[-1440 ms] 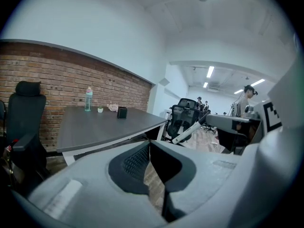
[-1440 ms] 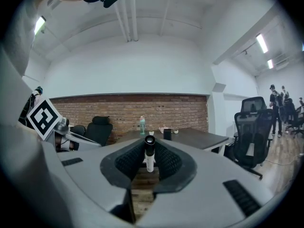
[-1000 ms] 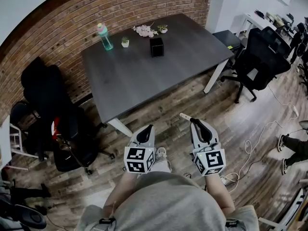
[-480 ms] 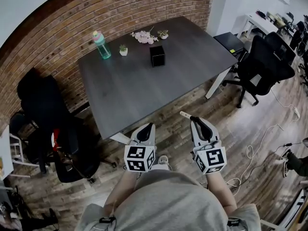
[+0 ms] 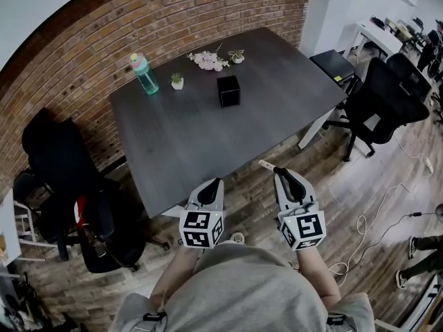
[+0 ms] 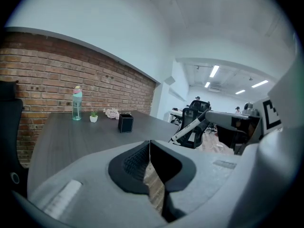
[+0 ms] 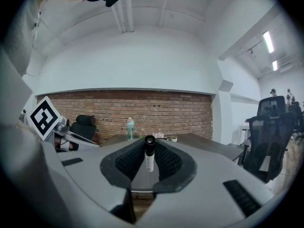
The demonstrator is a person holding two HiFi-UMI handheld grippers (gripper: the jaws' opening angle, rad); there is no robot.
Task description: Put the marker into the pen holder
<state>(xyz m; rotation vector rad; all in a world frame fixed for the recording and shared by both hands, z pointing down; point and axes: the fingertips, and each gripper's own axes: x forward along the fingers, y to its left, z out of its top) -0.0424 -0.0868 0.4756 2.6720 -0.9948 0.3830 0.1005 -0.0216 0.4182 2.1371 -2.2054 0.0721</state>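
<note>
**Right gripper holds the marker, well short of the pen holder**

The right gripper has its jaws clamped on the marker. The marker stands up between the ribbed pads, its black cap above the jaw line and its white barrel pinched below. In the head view its pale end sticks out ahead and to the left of the jaw tips. The left gripper, just beside the right one on its left, has its jaws pressed together at the tips with nothing between them. Both are held over the wooden floor, just short of the near edge of the dark table. The black pen holder stands on the table well ahead of the right gripper and a little to its left. Beyond it stand a green bottle, a small potted plant and pink flowers.
</note>
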